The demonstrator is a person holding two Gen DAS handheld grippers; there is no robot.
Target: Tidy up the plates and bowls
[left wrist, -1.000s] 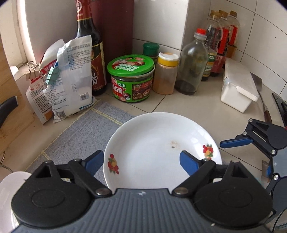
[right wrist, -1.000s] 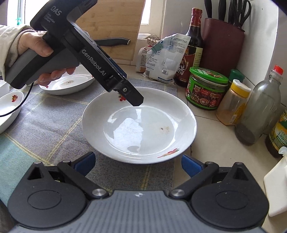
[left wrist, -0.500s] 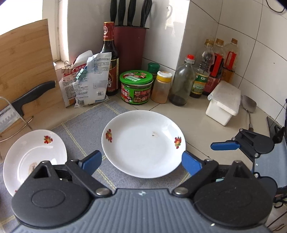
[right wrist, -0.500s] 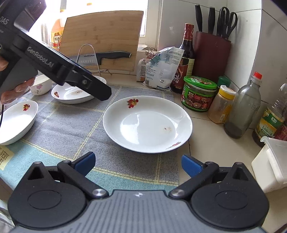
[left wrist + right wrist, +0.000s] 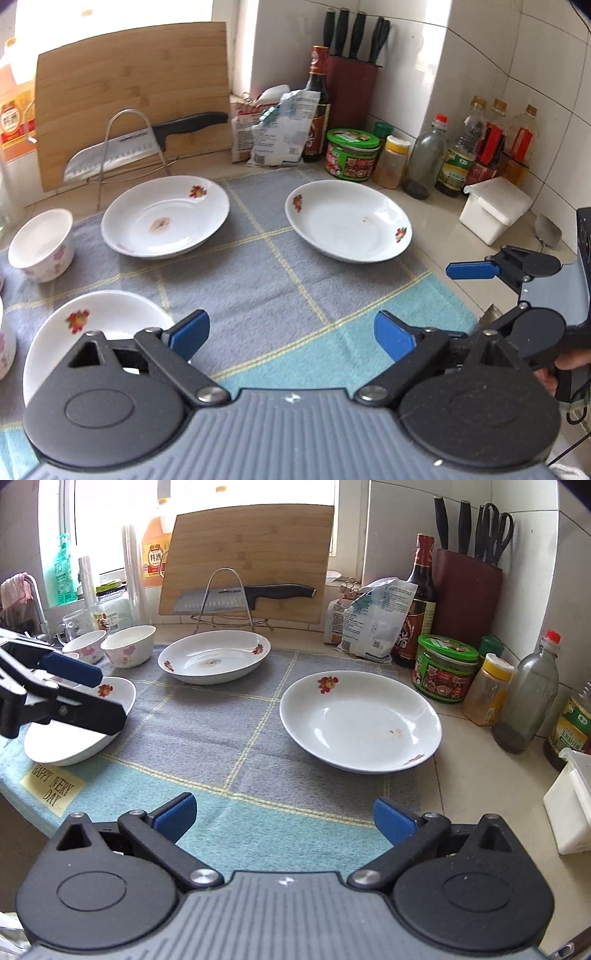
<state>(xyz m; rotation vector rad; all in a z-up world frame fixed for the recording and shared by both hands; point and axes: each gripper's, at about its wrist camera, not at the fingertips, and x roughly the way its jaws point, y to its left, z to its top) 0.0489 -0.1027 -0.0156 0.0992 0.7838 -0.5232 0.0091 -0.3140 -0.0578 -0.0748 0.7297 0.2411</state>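
Plates lie on a checked cloth (image 5: 266,280) on the counter (image 5: 476,775): right plate (image 5: 360,720) at the cloth's right edge near a green-lidded jar (image 5: 445,668), back plate (image 5: 214,661) in front of a knife rack (image 5: 225,602) and cutting board (image 5: 251,557), left plate (image 5: 92,332) nearest the left gripper (image 5: 291,330). Two flowered bowls (image 5: 129,646) stand side by side at the cloth's far left. Left gripper hovers over the cloth, jaws wide apart and empty. Right gripper (image 5: 282,812) hovers over the near cloth edge, jaws likewise apart, holding nothing. All three plates sit apart from one another.
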